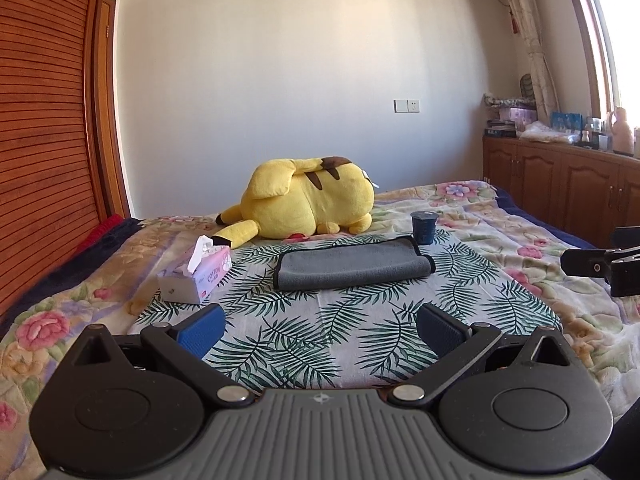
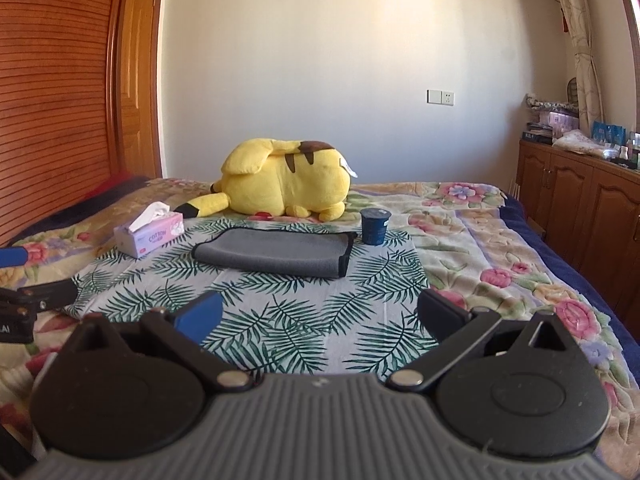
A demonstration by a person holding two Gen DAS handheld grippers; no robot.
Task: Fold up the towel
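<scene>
Left wrist view first: your left gripper [image 1: 320, 332] sits nearest the lens, its two blue-padded fingers spread wide with nothing between them, hovering above a leaf-print cloth [image 1: 304, 344] laid over a floral bedspread [image 1: 520, 240]. At the right edge of that view part of your right gripper [image 1: 600, 266] shows as a black shape. From the right wrist view, your right gripper [image 2: 320, 320] is likewise spread apart and holds nothing, above the same cloth.

Farther along the cloth lies the grey towel [image 1: 352, 266], folded over into a flat band with a dark trimmed edge, well apart from both grippers. A pink and white tissue box [image 1: 196, 272] stands to its left, near but apart from it. A small dark blue cup [image 1: 424, 228] stands upright just beyond the towel's far right corner.

Behind those, a yellow plush toy [image 1: 304, 204] lies on the bedspread. Beyond it is a pale wall, with wooden cabinets [image 1: 560, 184] on the right.
</scene>
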